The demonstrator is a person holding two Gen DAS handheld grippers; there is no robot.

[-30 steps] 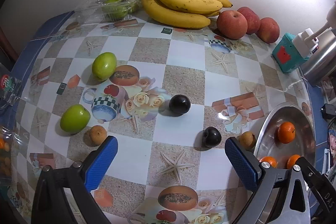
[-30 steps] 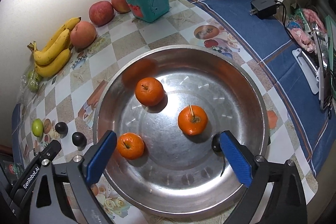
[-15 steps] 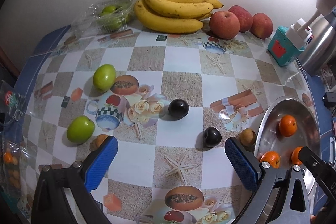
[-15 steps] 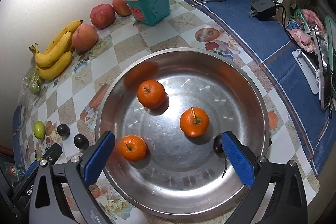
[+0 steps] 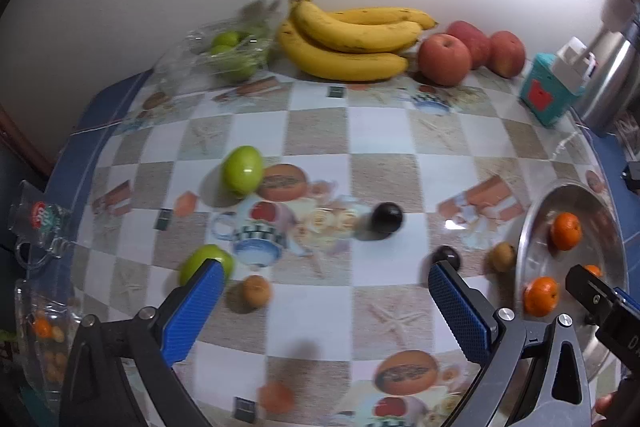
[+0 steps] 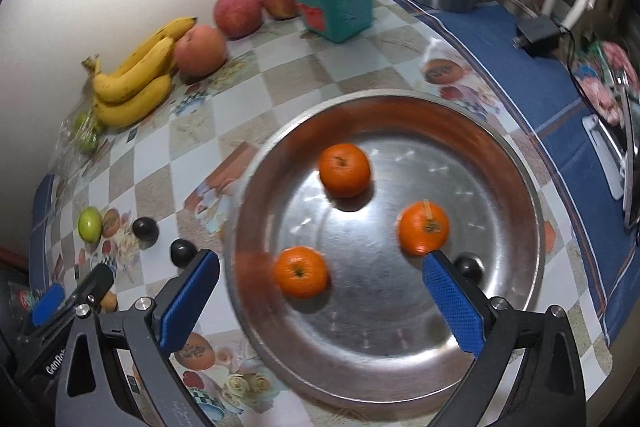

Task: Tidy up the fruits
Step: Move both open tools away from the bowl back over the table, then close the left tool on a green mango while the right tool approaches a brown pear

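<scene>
Steel tray [image 6: 520, 187] holds three oranges; we hang both tongs released, left gripper [image 5: 320, 307] nearest the dark plum [image 5: 446, 257] beside its right finger.

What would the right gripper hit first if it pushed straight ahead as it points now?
Probably the bare floor of the metal tray, between the three oranges; the right gripper is open, and depth is hard to judge.

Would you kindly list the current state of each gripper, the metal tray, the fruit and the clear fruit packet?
left gripper: open, empty, above the table.
right gripper: open, empty, above the tray.
metal tray: holds three oranges and one dark plum.
oranges: loose in the tray, apart.
dark plums: two on the table, apart.
green fruits: two loose on the table.
bananas: bunched, by the wall.
clear packet: holds green fruit; whether sealed is unclear.
</scene>
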